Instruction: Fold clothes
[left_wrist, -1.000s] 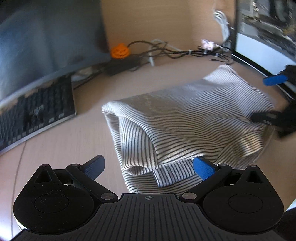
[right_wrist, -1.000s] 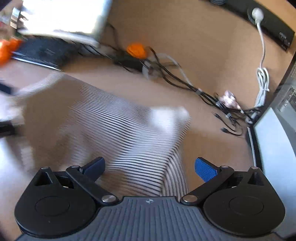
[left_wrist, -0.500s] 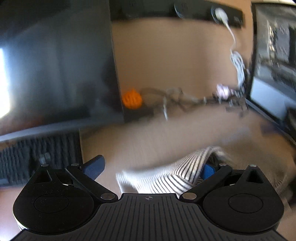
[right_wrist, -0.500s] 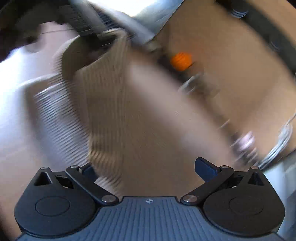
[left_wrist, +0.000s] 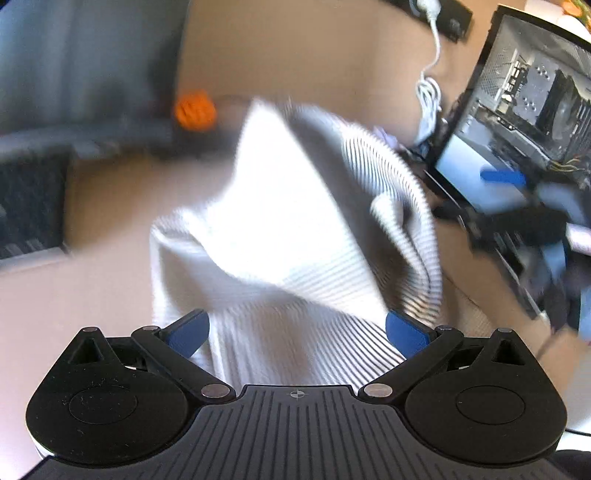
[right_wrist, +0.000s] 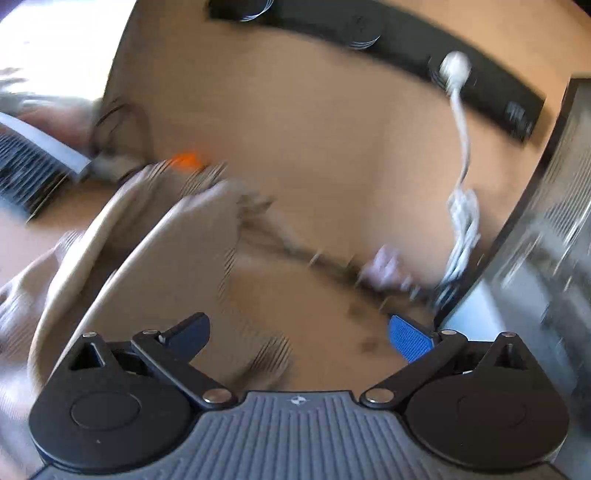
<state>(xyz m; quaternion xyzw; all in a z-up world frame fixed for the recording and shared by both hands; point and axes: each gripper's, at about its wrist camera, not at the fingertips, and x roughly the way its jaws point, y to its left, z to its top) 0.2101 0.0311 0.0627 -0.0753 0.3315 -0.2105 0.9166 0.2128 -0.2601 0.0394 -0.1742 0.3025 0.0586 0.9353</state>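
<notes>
Striped garment (left_wrist: 295, 236) blurred, overexposed between spread left hand-held gripper (left_wrist: 297, 332); right (right_wrist: 299, 334) likewise spread.

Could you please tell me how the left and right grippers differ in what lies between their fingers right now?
The left gripper has the striped garment filling the gap between its fingers; the right gripper has mostly bare desk there. The garment is central and brightly lit in the left view, but off to the left and shaded in the right view. Both grippers are open, with blue pads.
</notes>
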